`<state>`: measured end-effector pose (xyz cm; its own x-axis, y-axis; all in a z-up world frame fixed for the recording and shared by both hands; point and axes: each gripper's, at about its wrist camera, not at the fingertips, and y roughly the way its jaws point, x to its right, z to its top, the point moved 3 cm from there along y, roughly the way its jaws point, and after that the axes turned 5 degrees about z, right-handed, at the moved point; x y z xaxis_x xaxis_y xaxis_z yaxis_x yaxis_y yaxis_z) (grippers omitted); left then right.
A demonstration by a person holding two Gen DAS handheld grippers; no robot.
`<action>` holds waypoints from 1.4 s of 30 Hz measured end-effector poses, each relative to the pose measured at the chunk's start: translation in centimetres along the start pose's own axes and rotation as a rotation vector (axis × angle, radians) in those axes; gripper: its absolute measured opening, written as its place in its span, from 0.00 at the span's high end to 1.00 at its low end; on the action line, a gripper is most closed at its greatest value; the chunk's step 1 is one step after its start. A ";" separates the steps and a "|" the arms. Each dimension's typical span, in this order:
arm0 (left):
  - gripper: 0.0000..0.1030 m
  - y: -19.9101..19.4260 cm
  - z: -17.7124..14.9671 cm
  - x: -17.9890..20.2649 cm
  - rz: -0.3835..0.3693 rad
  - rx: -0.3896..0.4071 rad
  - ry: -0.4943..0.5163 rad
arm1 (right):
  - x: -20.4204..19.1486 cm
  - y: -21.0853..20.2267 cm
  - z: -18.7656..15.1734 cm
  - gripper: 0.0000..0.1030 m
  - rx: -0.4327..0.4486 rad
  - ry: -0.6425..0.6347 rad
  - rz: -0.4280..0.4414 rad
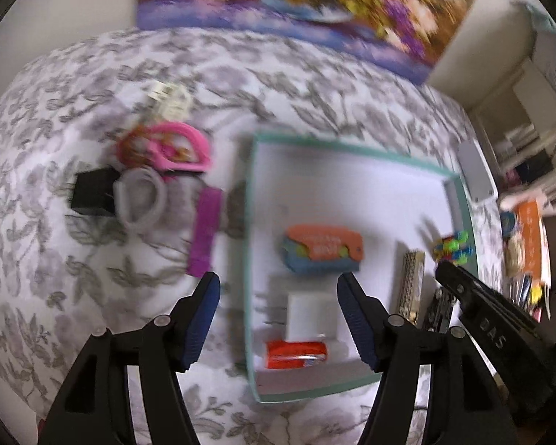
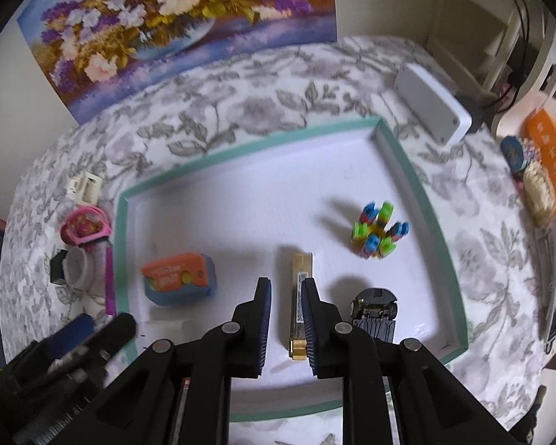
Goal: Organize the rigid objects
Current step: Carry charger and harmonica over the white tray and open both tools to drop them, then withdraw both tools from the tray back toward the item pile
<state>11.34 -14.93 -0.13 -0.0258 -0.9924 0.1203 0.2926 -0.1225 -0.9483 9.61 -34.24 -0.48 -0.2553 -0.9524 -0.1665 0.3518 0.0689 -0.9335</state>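
Left tongs (image 1: 278, 315) wide open, nothing held, hovering over the left wall of the teal tray (image 1: 249, 222) on the floral worktop (image 1: 55, 278). Frame is motion-blurred.

Right tongs (image 2: 286, 319) partly open, straddling the gold bar (image 2: 300, 278), which lies flat on the tray floor (image 2: 241, 193). Right pad looks close to or touching the bar's edge; there's a gap on the left side. No clear grip.

In the tray:
- orange/blue box (image 2: 179, 278), left of the bar
- multicolour block toy (image 2: 378, 231), toward the right wall
- black part (image 2: 374, 309), just right of the right tongs
- white cube (image 1: 311, 315) and red can (image 1: 296, 354), near the front-left, seen from the left wrist

Outside, left of the tray, in a cluster:
- pink ring (image 2: 87, 224)
- white ring (image 2: 79, 265) against a black cube (image 1: 92, 194)
- purple strip (image 1: 204, 233), just beside the tray wall
- cream clip (image 2: 85, 185), farther back

Grey box (image 2: 430, 105) sits beyond the tray's far-right corner.
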 end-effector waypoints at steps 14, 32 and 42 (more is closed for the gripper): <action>0.34 0.7 1.3 -5.7 0.056 -0.004 -0.140 | -1.6 0.4 -0.3 0.43 -0.003 -0.039 -0.046; 0.07 2.1 1.4 -9.7 0.194 0.000 -0.197 | -1.8 1.2 -0.3 0.00 -0.014 -0.036 -0.074; 0.07 0.7 2.3 -14.8 0.215 0.043 -0.306 | -3.7 1.2 -0.2 0.00 0.006 -0.072 -0.052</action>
<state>14.10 -0.32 -1.86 0.3257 -0.9454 0.0076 0.3000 0.0957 -0.9491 10.73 -30.60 -1.04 -0.2080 -0.9736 -0.0939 0.3452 0.0168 -0.9384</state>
